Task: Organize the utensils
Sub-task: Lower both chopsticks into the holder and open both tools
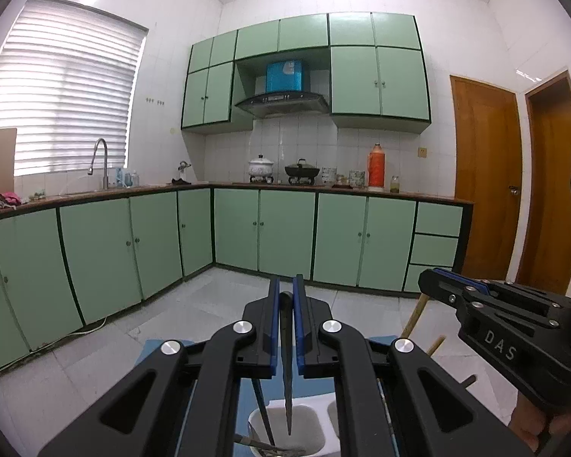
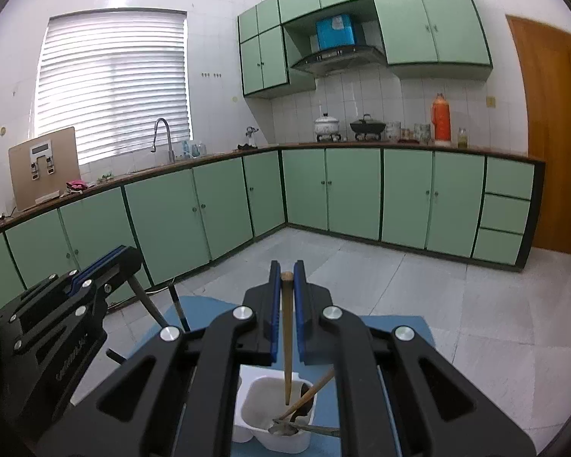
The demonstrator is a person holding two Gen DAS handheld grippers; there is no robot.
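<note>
- Our left gripper (image 1: 285, 304) is clamped on a dark chopstick (image 1: 287, 361), low centre of the left view; its tip hangs over the white holder (image 1: 312, 419).
- Our right gripper (image 2: 286, 293) is pinched on a wooden chopstick (image 2: 287, 342); its tip sits inside the holder's compartment (image 2: 255, 392), bottom centre.
- Risk: thin sticks held near the top could pivot and miss the rim.
- Risk: utensils already leaning inside could block the tips.
- Risk: both grippers are close together and could bump, tipping the light holder off the blue mat (image 2: 399, 327).
</note>
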